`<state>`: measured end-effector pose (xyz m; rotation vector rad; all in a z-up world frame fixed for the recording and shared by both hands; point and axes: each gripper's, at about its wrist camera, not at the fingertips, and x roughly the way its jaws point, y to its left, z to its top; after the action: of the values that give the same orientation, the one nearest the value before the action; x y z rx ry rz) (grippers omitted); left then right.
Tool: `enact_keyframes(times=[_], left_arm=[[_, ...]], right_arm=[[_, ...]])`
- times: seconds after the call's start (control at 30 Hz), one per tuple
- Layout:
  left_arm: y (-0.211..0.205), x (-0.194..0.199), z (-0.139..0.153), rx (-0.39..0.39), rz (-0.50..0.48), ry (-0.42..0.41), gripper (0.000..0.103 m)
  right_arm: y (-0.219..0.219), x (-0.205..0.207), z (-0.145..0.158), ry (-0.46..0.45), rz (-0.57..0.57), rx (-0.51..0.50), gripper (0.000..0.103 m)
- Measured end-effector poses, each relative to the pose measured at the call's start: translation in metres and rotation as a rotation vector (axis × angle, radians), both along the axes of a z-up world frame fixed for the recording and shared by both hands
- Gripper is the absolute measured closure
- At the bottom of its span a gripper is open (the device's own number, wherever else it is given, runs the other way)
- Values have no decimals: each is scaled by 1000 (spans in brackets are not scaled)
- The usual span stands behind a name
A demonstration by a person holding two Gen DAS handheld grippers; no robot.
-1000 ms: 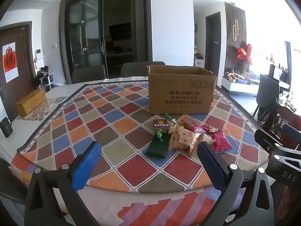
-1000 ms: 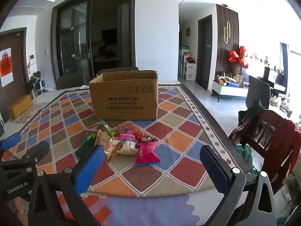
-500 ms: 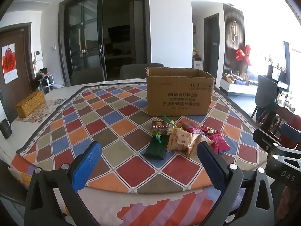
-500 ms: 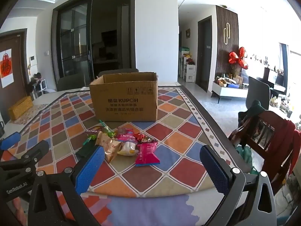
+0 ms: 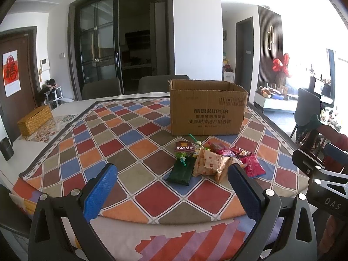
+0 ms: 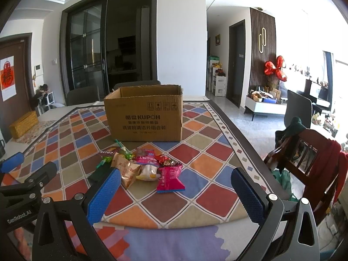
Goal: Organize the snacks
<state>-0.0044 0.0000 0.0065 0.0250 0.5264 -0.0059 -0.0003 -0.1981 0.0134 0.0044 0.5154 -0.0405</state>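
We hold both grippers spread and empty; the snack pile (image 6: 141, 165) lies ahead, nearest our right gripper (image 6: 174, 192), left gripper (image 5: 171, 188) farther.

Left wrist view: set low at the near edge of the bench (image 5: 65, 130), looking forward between its own wide-apart jaws toward the box (image 5: 207, 113); snacks (image 5: 208, 163) lie near, right of centre; the right gripper (image 5: 322, 169) shows at the right edge

Right wrist view: same near edge, set further right, facing the same way; box (image 6: 144, 113) centre-left, snacks (image 6: 145, 165) near and left of centre; the left gripper (image 6: 19, 180) shows at the lower left; chair (image 6: 308, 152) and floor beyond the bench's right side

Shared: box, snacks, patterned cloth (image 5: 134, 134), glass doors (image 5: 97, 47), basket (image 5: 34, 119) at far left
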Motion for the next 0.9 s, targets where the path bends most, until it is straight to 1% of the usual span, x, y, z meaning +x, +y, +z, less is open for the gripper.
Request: enact_keyframes(times=[0.53,0.73,0.9], left_arm=[[0,0,3,-1,-1,-1,0],[0,0,5,-1,-2,-3,0],[0,0,5,-1,0,-5,0]], right_arm=[[0,-3,-2,-7,0,-1,0],[-1,-2,3,-10,-1,-2,0],[-1,-4,0,-13,0,-2,1]])
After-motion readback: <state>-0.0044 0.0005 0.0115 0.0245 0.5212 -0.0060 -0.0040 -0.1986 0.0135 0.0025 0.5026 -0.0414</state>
